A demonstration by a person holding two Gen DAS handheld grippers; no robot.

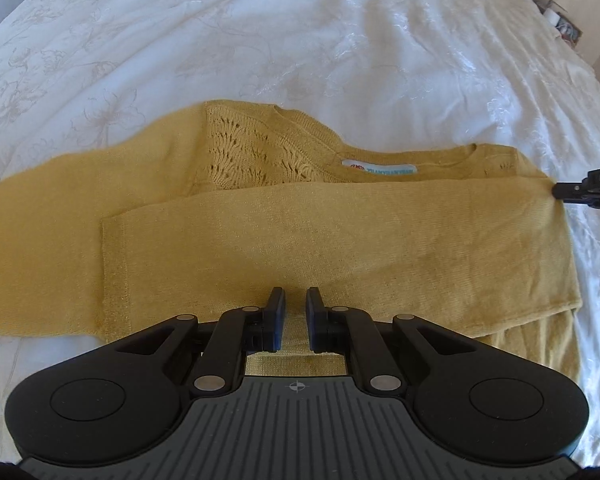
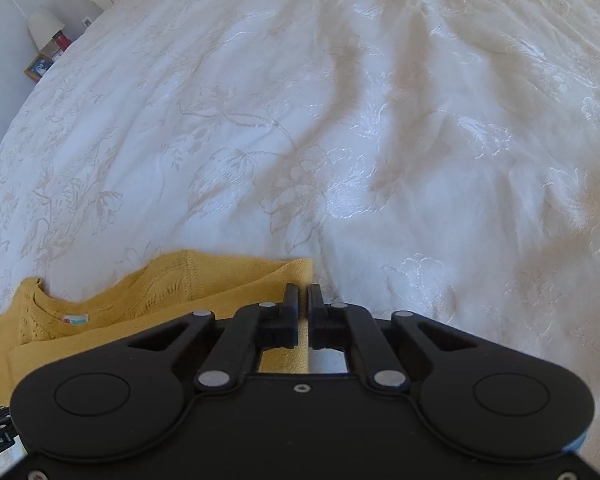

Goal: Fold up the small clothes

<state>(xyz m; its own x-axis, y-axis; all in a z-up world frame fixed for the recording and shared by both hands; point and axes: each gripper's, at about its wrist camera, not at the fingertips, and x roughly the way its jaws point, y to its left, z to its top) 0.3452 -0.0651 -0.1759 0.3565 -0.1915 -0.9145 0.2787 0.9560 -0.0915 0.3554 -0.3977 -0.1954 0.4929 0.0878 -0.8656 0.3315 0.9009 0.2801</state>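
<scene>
1 yellow sweater (image 1: 340, 232) pinched by 2 grippers, left (image 1: 296, 300) & right (image 2: 303, 294).

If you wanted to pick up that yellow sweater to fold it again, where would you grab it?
Probably by its edges, as now. The sweater lies flat on the bed, so only hems and folded edges offer a lip to pinch. The left gripper comes in over the near hem with knit between its pads; the right gripper is shut on the right-hand folded edge.
</scene>
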